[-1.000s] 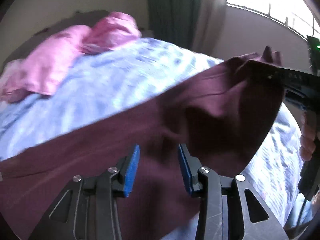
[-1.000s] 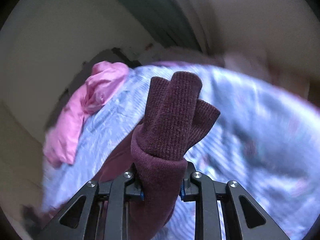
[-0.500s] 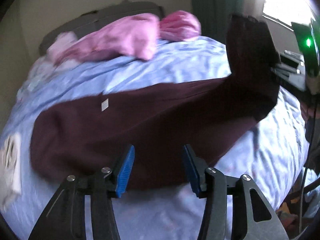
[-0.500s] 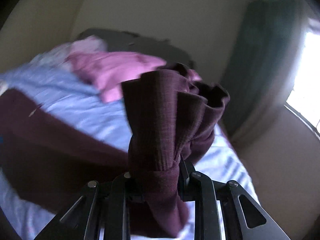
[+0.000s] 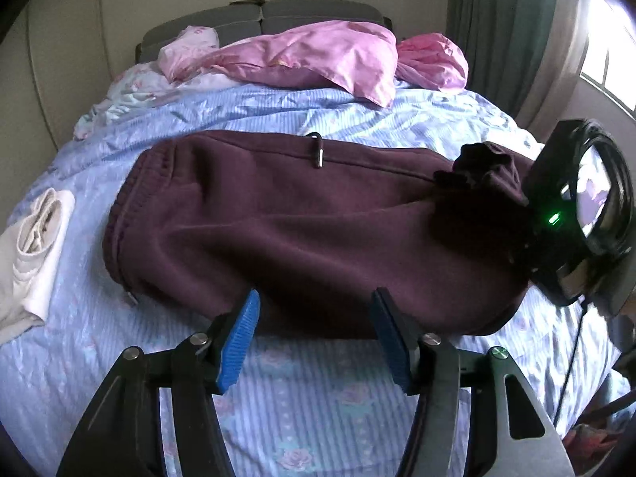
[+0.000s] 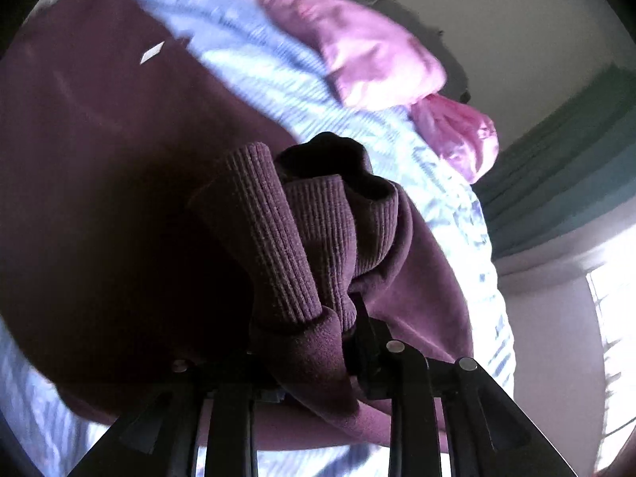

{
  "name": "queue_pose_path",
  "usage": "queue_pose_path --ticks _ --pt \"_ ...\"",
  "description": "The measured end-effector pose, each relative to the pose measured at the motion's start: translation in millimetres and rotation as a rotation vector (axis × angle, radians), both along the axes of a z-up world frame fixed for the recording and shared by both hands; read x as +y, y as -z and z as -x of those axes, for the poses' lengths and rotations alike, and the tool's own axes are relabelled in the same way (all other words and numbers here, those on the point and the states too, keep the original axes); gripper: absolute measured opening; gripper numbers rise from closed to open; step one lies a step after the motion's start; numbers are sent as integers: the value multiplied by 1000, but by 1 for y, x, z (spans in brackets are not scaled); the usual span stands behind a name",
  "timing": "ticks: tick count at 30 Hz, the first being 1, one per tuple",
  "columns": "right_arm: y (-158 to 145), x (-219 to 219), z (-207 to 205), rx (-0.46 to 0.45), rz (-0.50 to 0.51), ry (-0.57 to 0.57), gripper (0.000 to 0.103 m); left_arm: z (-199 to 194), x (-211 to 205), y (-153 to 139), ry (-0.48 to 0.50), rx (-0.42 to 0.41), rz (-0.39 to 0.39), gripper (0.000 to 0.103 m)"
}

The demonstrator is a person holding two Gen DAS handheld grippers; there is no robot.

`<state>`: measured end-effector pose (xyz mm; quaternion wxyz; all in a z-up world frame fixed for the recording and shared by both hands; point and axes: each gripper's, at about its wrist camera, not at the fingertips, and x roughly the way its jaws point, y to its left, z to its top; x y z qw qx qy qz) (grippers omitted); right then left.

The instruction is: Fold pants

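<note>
Dark maroon pants (image 5: pixel 298 230) lie across the blue sheet, waistband to the left, a cord tip showing on top. My left gripper (image 5: pixel 314 338) hovers just in front of their near edge; its blue pads (image 5: pixel 238 342) are opening with nothing between them. At the right end my right gripper (image 6: pixel 310 318) holds the bunched ribbed cuffs (image 6: pixel 278 230) low over the pants (image 6: pixel 99 159). Its jaws are starting to open with the cuffs still clamped between them. In the left wrist view the right gripper's camera body (image 5: pixel 576 218) sits behind the raised cuffs (image 5: pixel 485 167).
The bed's blue patterned sheet (image 5: pixel 318 409) stretches toward me. Pink bedding (image 5: pixel 318 55) is piled at the grey headboard (image 5: pixel 258 16). A folded white cloth (image 5: pixel 35 254) lies at the left edge. A green curtain (image 5: pixel 497 20) and a window are at the right.
The left gripper pulled back off the pants and opened wider. The right gripper rolled and carried the cuffs across and down, low over the pants lying on the bed.
</note>
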<state>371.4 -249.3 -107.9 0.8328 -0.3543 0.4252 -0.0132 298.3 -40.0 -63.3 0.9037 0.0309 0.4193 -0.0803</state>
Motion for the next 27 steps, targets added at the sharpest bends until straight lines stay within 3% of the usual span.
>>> queue_pose_path --ticks 4,6,9,10,13,16,19,22,23,24,25,26,27 --pt "11 14 6 5 105 8 35 -4 7 -1 -50 -34 -14 71" --pt "11 24 12 3 135 1 57 -5 11 -1 -71 -46 -19 72" --pt "0 45 31 -46 165 -61 77 -9 19 0 -109 -51 -24 72" --pt "-3 49 35 -53 168 -77 78 -9 23 0 -125 -51 -19 72" --pt "-17 66 55 -32 93 -122 78 -10 37 -2 -170 -50 19 73" --pt "-35 72 75 -88 -31 -98 78 -11 58 -3 -243 -30 94 75" --pt "-58 60 79 -139 -179 -30 78 -14 81 -1 -337 13 197 75" --pt "-93 19 67 -264 -322 129 77 -11 97 -3 -434 10 243 75" --pt "-98 4 55 -279 -378 176 73 -10 97 -4 -443 -3 234 75" --pt "-107 -24 45 -280 -515 252 56 -9 94 -7 -440 -21 206 75" --pt "-109 -38 38 -269 -586 288 44 -7 77 -13 -395 -69 111 75" --pt "-110 -55 29 -246 -675 344 26 -4 65 -17 -352 -109 45 75" --pt "-107 -68 16 -218 -741 398 18 0 50 -21 -311 -161 -23 75"
